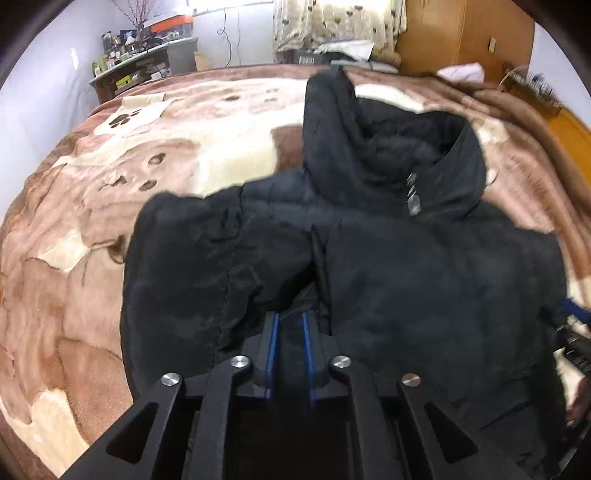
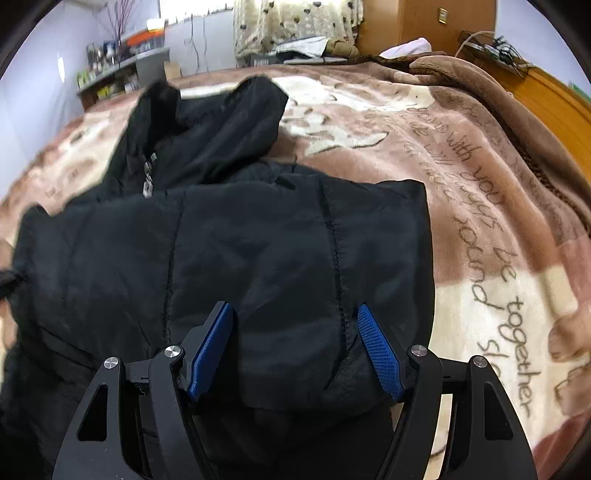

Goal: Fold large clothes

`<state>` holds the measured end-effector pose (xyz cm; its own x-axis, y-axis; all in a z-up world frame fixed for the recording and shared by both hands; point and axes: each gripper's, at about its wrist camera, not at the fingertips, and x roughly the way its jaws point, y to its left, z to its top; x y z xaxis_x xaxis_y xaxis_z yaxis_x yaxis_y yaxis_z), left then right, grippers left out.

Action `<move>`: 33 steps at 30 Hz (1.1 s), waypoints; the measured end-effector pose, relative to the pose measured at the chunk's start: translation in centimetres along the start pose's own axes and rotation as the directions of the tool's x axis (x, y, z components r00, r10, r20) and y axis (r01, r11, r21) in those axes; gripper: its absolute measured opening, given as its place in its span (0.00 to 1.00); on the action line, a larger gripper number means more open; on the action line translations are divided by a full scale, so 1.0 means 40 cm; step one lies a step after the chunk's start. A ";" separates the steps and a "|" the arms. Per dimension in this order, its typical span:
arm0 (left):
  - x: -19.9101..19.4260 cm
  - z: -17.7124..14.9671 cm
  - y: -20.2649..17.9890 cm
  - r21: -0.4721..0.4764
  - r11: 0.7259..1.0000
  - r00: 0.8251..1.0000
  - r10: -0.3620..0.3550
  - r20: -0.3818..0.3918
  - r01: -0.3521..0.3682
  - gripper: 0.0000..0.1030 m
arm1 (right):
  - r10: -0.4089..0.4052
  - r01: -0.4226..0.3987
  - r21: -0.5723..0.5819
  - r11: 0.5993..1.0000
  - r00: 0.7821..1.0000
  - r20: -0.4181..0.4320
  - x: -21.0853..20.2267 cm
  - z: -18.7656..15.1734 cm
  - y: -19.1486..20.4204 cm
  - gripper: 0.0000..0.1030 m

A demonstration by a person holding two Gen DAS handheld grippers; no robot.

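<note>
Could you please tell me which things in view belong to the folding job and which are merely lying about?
Part of the job:
- black hooded jacket, spread on the bed
- left gripper
- right gripper, jaws wide over the jacket

Lying about:
- brown and cream blanket under the jacket
- cluttered shelf
- patterned curtain
- wooden wardrobe

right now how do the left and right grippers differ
The left gripper has its blue pads close together with a narrow gap; the right gripper has its pads spread wide. The left one points at a dark fold where a sleeve overlaps the black jacket; the right one straddles a flat panel with a seam, near the jacket's edge by the blanket. Both hang over the jacket, pads gripping nothing visible.
</note>
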<state>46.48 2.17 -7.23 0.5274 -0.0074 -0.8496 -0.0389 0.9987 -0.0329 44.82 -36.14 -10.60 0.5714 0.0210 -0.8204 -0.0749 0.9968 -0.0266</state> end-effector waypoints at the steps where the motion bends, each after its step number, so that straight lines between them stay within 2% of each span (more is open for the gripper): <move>1: -0.023 0.008 0.001 -0.007 1.000 0.999 -0.013 0.029 0.013 0.27 | 0.018 -0.019 0.009 1.000 1.000 0.025 -0.018 0.006 -0.001 0.68; 2: -0.038 0.014 0.001 -0.009 1.000 0.999 -0.021 0.050 0.021 0.46 | 0.036 -0.038 0.022 0.999 0.998 0.055 -0.037 0.012 -0.002 0.68; 3: -0.060 0.022 0.001 -0.018 0.999 0.996 -0.034 0.079 0.036 0.58 | 0.053 -0.056 0.033 0.998 0.995 0.081 -0.054 0.020 -0.002 0.68; 4: -0.070 0.028 0.000 -0.029 0.998 0.994 -0.055 0.095 0.058 0.77 | 0.069 -0.073 0.039 0.997 0.993 0.098 -0.067 0.030 0.001 0.68; 5: -0.074 0.032 -0.004 -0.037 0.995 0.991 -0.084 0.101 0.088 0.83 | 0.081 -0.085 0.038 0.996 0.991 0.104 -0.072 0.041 0.009 0.68; 7: -0.061 0.038 -0.027 -0.012 0.994 0.990 -0.110 0.089 0.112 0.83 | 0.110 -0.112 0.028 0.993 0.991 0.073 -0.049 0.051 0.027 0.68; 10: 0.016 0.031 -0.076 0.063 0.995 0.997 -0.081 -0.009 0.081 0.82 | 0.105 -0.105 0.009 0.994 0.994 -0.001 0.013 0.045 0.057 0.68; 12: 0.063 0.022 -0.076 0.040 0.997 0.997 -0.067 -0.048 0.069 0.82 | 0.080 -0.080 -0.012 0.997 0.997 -0.023 0.047 0.032 0.077 0.68; 15: 0.097 0.009 -0.068 0.027 0.998 0.997 -0.064 -0.045 0.065 0.82 | 0.085 -0.085 -0.010 0.996 0.996 -0.009 0.072 0.022 0.080 0.69; 18: 0.116 -0.003 -0.074 0.054 0.997 0.998 -0.052 -0.036 0.054 0.84 | 0.095 -0.095 0.003 0.995 0.995 -0.020 0.095 0.014 0.068 0.69; 23: 0.124 0.008 -0.058 0.009 0.996 0.994 -0.086 -0.062 0.087 0.85 | 0.114 -0.114 0.010 0.993 0.992 -0.057 0.109 0.018 0.060 0.69; 25: 0.109 0.034 -0.043 0.000 0.991 0.987 -0.131 -0.090 0.132 0.85 | 0.123 -0.122 0.017 0.992 0.988 -0.092 0.100 0.041 0.055 0.69; 27: 0.079 0.069 -0.020 -0.014 0.983 0.981 -0.184 -0.061 0.183 0.84 | 0.181 -0.179 0.037 0.983 0.982 -0.052 0.061 0.077 0.038 0.69; 31: 0.028 0.195 0.043 -0.062 0.980 0.982 -0.188 0.001 0.188 0.85 | 0.189 -0.193 0.057 0.979 0.980 0.067 0.002 0.178 -0.004 0.69; 33: 0.036 0.260 0.060 -0.058 0.982 0.984 -0.178 -0.004 0.178 0.85 | 0.222 -0.229 0.087 0.970 0.972 0.075 0.014 0.236 -0.026 0.70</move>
<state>55.96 5.08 -3.04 0.5228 -0.1856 -0.8320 0.0062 0.9768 -0.2139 52.91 -36.44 -5.64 0.5997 0.2478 -0.7609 -0.1320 0.9684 0.2114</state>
